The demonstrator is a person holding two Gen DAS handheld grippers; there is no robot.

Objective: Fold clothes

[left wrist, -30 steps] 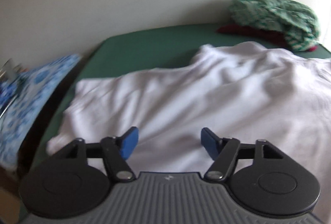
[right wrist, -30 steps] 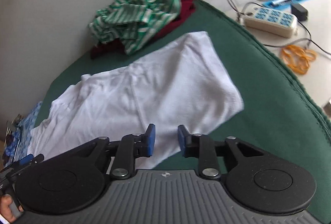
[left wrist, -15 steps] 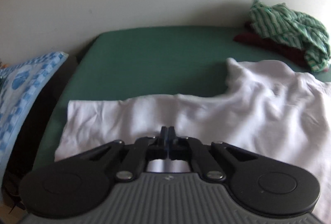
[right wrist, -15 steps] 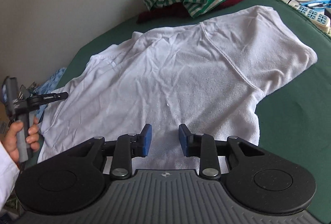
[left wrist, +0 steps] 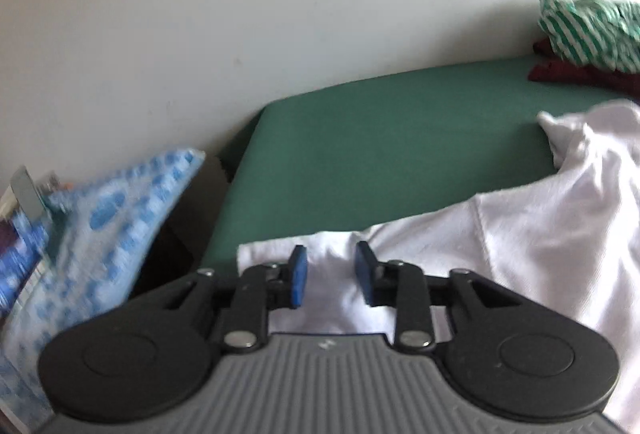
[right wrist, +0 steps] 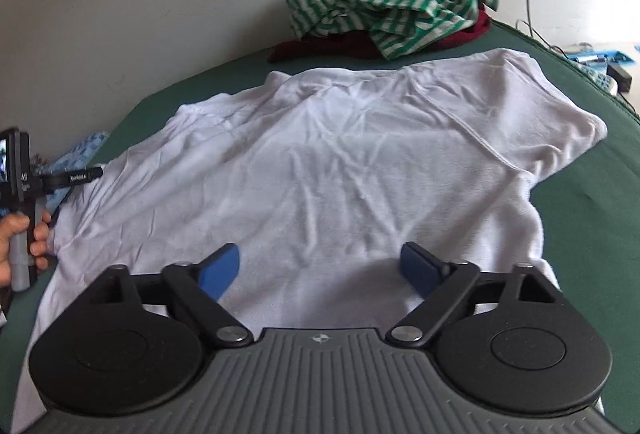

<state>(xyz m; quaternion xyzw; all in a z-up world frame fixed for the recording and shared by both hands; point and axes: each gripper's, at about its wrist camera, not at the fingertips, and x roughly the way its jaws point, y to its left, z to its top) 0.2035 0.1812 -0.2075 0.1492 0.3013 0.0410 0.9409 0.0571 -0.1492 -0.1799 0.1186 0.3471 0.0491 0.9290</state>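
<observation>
A white T-shirt [right wrist: 340,161] lies spread and wrinkled on the green table cover [right wrist: 592,218]. My right gripper [right wrist: 320,266] hovers over the shirt's near edge; its jaws are opening wide and the pads touch nothing. In the left wrist view my left gripper [left wrist: 329,266] stands over the shirt's [left wrist: 540,234] left corner. Its jaws are opening, about half apart, and the cloth lies flat below them, not pinched. In the right wrist view a hand [right wrist: 18,246] grips the left tool's handle at the far left.
A green-and-white striped garment [right wrist: 400,5] sits on a dark red one [right wrist: 340,43] against the back wall. A blue patterned cloth [left wrist: 100,226] lies off the table's left edge. A power strip [right wrist: 604,77] and cables lie beyond the right edge.
The left jaws shut half a second ago and have now parted again, and that view slid left to the shirt's corner. The right jaws went from narrow to wide, closer over the shirt.
</observation>
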